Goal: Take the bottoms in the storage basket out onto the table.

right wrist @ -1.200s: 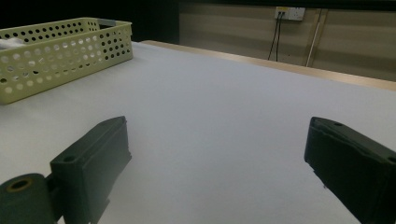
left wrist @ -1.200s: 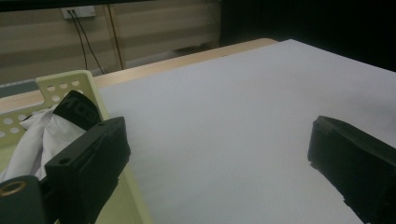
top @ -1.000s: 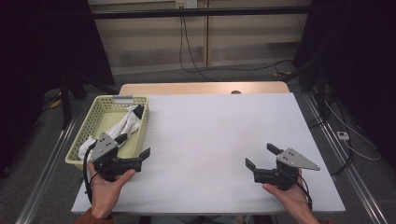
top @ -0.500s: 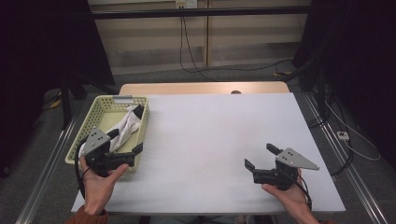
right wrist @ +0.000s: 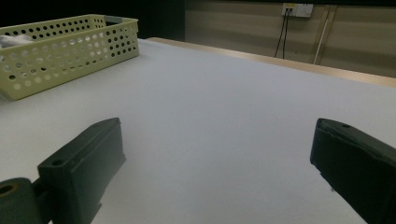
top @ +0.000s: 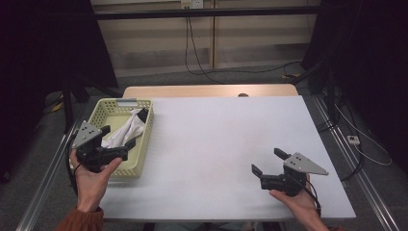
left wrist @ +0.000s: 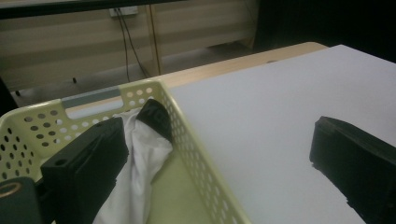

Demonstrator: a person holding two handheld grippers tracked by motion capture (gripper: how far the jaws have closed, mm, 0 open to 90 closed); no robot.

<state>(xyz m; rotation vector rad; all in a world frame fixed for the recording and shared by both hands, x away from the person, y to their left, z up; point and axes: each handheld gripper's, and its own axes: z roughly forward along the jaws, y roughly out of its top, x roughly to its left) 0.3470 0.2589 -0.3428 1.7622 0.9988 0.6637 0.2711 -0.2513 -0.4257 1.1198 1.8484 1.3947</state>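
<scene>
A pale yellow perforated basket (top: 145, 144) stands at the table's left edge. In it lies a white cloth (top: 126, 129) with a black end (top: 143, 115). My left gripper (top: 117, 137) is held over the basket's near end, open, with nothing between its jaws. In the left gripper view the left gripper (left wrist: 219, 158) straddles the basket's right wall (left wrist: 187, 135): one jaw over the white cloth (left wrist: 140, 154), the other over the table. My right gripper (top: 267, 161) hovers near the front right of the table, open and empty; the right gripper (right wrist: 215, 163) faces bare tabletop.
The white tabletop (top: 221, 139) stretches between the two grippers. A wooden strip (top: 207, 91) runs along its far edge. Metal rails flank the table, and cables lie on the floor behind. In the right gripper view the basket (right wrist: 65, 46) is far off at upper left.
My left gripper has moved left and away from the front edge, from beside the basket's near corner to over its near end. The right gripper has stayed put.
</scene>
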